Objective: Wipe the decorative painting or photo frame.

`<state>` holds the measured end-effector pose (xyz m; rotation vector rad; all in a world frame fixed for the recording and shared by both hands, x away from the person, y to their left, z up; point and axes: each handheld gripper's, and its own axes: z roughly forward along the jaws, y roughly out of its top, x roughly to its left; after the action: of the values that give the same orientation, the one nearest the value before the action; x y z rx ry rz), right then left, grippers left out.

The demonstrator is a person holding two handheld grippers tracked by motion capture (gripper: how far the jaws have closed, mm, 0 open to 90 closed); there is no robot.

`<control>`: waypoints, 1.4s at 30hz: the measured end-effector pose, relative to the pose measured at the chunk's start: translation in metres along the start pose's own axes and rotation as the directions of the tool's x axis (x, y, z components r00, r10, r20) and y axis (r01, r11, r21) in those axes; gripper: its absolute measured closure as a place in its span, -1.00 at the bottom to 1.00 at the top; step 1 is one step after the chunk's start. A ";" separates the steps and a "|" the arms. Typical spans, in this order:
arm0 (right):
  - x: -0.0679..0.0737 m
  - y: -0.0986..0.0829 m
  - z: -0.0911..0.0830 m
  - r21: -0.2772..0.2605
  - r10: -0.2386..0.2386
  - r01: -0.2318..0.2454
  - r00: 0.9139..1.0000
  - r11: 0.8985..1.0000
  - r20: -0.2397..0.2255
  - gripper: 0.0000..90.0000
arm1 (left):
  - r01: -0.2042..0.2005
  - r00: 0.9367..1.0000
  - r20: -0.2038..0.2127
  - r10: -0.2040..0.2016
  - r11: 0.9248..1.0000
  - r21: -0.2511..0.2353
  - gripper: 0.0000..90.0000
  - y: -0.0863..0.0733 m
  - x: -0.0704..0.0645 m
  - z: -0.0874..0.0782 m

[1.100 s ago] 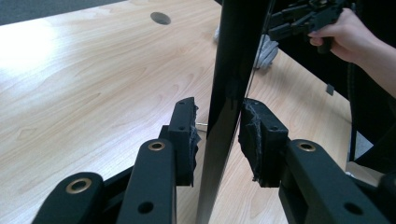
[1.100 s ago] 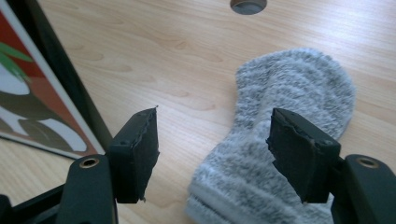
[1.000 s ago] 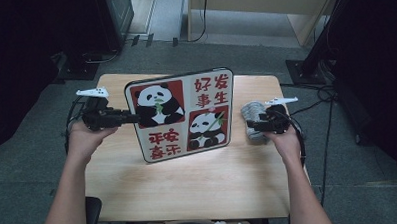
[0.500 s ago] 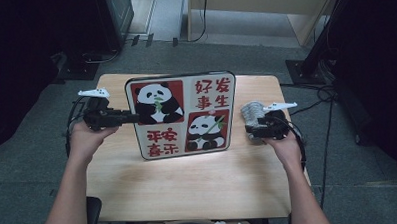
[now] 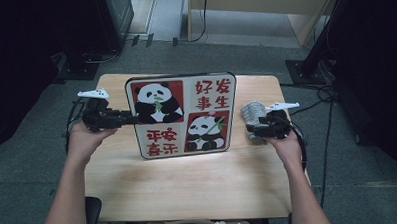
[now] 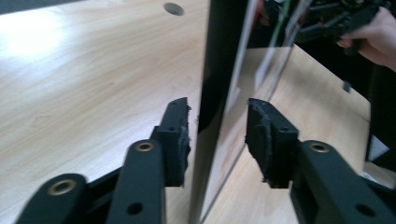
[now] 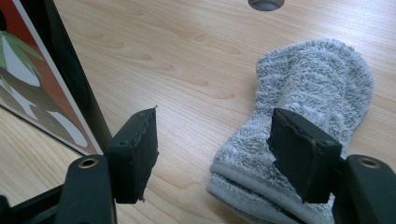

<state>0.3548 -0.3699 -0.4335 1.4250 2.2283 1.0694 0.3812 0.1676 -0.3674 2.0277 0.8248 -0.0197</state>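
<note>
My left tongs (image 6: 217, 135) straddle the thin black edge of the glossy panda picture board (image 5: 181, 115), pads not quite touching, on the pale wood counter (image 5: 189, 187). My right tongs (image 7: 212, 151) gape wide over a fluffy grey folded towel (image 7: 303, 107), just beside the board.

Panda board (image 5: 182, 115): red characters 好发 over 事生 on its top right white panel. Bottom left white panel reads 平安 over 喜乐. No other legible text.
</note>
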 end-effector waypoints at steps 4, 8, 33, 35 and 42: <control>0.000 0.000 -0.001 -0.010 0.005 -0.005 1.000 1.000 -0.001 -0.26 | -0.002 1.000 -0.011 0.002 1.000 -0.015 0.19 -0.002 0.001 -0.007; 0.000 -0.001 0.001 -0.005 0.000 0.000 1.000 1.000 -0.005 -0.27 | 0.000 0.999 -0.040 0.000 1.000 -0.003 0.10 -0.006 0.004 -0.009; -0.004 -0.006 0.005 -0.009 -0.002 0.002 1.000 1.000 -0.013 -0.27 | 0.041 0.989 -0.141 -0.035 0.998 0.039 -0.06 -0.030 0.033 -0.008; -0.004 -0.006 0.005 -0.013 -0.002 0.002 1.000 1.000 -0.013 -0.27 | 0.053 0.989 -0.143 -0.047 0.998 0.037 -0.07 -0.032 0.035 -0.009; -0.002 -0.006 0.009 -0.001 -0.004 0.004 1.000 1.000 -0.010 -0.27 | 0.051 0.989 -0.143 -0.045 0.998 0.039 -0.09 -0.033 0.036 -0.007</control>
<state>0.3570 -0.3694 -0.4444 1.4171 2.2365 1.0790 0.3888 0.2046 -0.3995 2.0668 0.9704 0.0816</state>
